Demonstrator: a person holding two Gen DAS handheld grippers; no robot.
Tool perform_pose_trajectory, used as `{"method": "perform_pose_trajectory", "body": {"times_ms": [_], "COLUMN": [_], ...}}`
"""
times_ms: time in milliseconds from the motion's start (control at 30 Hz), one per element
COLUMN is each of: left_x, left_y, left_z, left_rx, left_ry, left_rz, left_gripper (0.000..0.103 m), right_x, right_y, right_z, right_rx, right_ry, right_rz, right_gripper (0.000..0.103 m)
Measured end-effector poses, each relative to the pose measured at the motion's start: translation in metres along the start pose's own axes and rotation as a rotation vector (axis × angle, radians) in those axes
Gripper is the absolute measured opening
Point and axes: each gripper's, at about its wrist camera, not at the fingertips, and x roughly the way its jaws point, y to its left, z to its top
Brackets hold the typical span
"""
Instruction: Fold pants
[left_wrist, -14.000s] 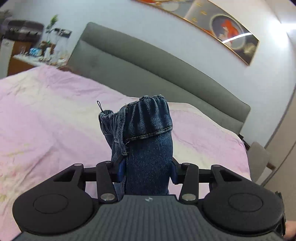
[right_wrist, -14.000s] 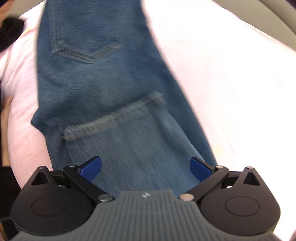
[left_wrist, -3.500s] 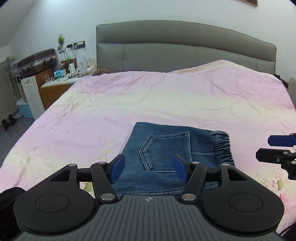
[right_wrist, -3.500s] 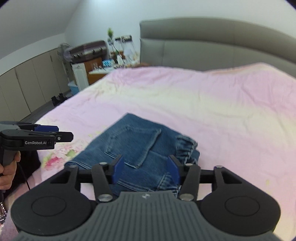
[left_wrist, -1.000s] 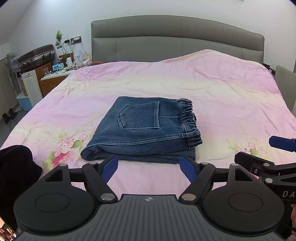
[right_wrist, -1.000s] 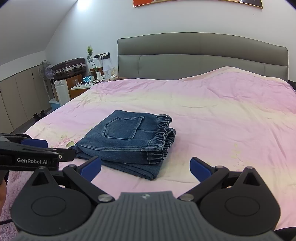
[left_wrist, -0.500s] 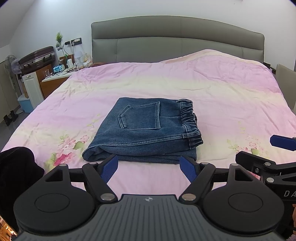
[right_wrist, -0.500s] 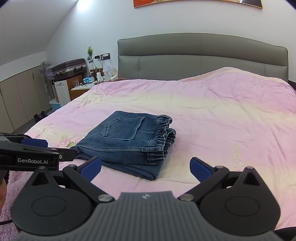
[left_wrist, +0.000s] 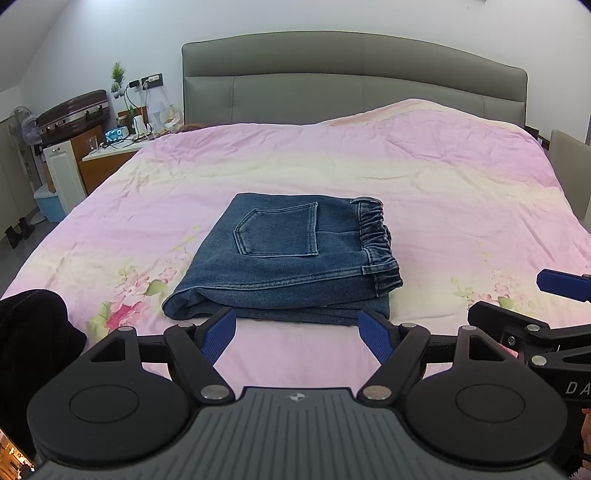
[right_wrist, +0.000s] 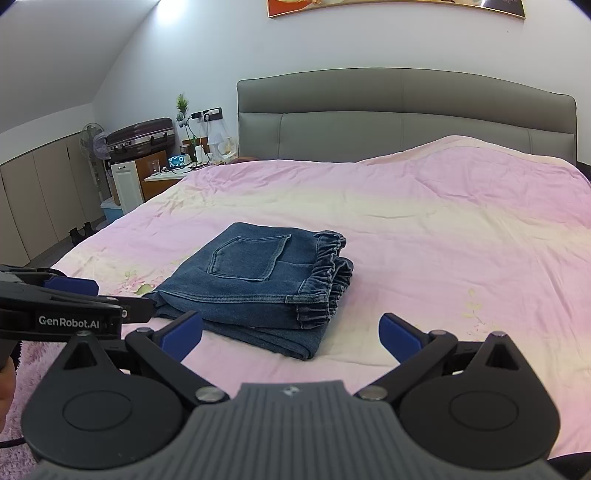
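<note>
The blue denim pants (left_wrist: 288, 254) lie folded into a compact stack on the pink bedspread (left_wrist: 443, 192), back pocket up, elastic waistband at the right. They also show in the right wrist view (right_wrist: 258, 284). My left gripper (left_wrist: 297, 334) is open and empty, held back just short of the stack's near edge. My right gripper (right_wrist: 291, 332) is open and empty, held back from the stack's near right corner. Each gripper shows at the edge of the other's view.
A grey padded headboard (left_wrist: 351, 77) stands at the far end of the bed. A nightstand with clutter (left_wrist: 118, 144), a suitcase (left_wrist: 74, 110) and a fan stand at the left. A dark garment (left_wrist: 33, 328) lies at the near left bed edge.
Almost nothing has changed over the last second; both grippers stay open and drawn back from the folded pants. Earlier the left gripper held the pants.
</note>
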Motion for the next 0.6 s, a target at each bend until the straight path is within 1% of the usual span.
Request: {"method": "perform_pose_trajectory", "body": {"times_ms": [367, 600], "left_x": [-0.0003, -0.0018], "left_y": [-0.0008, -0.0036], "left_z": [-0.001, -0.0009], "left_rx": [0.003, 0.024], "left_ry": [-0.004, -0.013], "left_rz": [-0.001, 0.01], "left_gripper": [0.089, 0.089], "right_x": [-0.0013, -0.0044], "right_y": [0.0002, 0.0002], "right_z": [0.0, 0.0007], "right_rx": [-0.004, -0.007], "right_ry": [-0.001, -0.004], "right_rz": [-0.001, 0.003], "right_gripper": [0.098, 0.098]}}
